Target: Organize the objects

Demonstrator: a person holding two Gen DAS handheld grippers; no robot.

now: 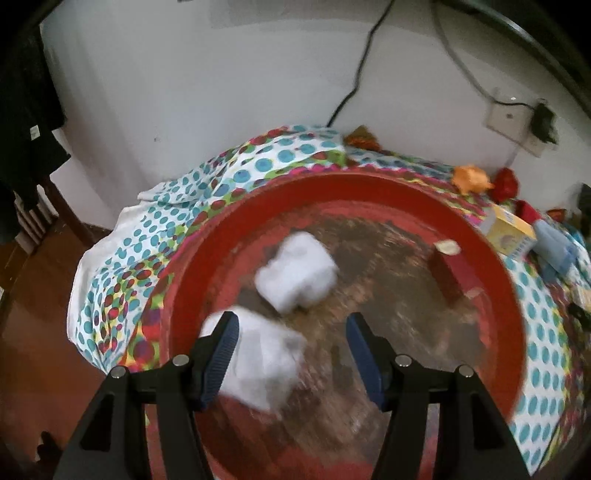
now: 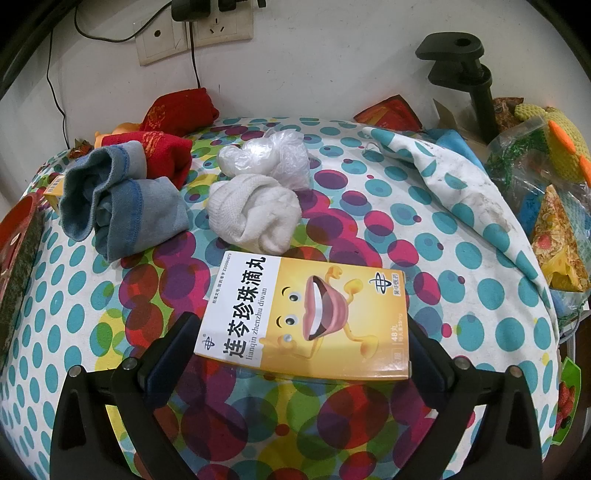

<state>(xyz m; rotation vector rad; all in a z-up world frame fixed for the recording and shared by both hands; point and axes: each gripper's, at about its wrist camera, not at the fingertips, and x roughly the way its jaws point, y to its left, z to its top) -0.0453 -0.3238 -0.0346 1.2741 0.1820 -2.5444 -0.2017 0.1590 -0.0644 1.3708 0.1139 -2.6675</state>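
Note:
In the left wrist view my left gripper (image 1: 291, 332) is open above a round red tray (image 1: 369, 181). Two white bundles lie in the tray: one (image 1: 295, 273) ahead of the fingers, one (image 1: 266, 365) by the left finger, partly between the jaws. A red box (image 1: 450, 273) lies at the tray's right. In the right wrist view my right gripper (image 2: 301, 332) grips a yellow medicine box (image 2: 314, 317) by its two sides above the dotted cloth. Beyond it lie a white sock bundle (image 2: 255, 214), a blue sock bundle (image 2: 114, 206), red socks (image 2: 166, 151) and a crumpled plastic bag (image 2: 269, 155).
The table has a dotted cloth (image 2: 461, 266) against a white wall with sockets (image 2: 195, 33) and cables. A black clamp (image 2: 465, 62), snack packets (image 2: 557, 236) and a knitted toy (image 2: 554, 133) crowd the right. An orange toy (image 1: 472, 177) and a yellow box (image 1: 509, 232) sit beside the tray.

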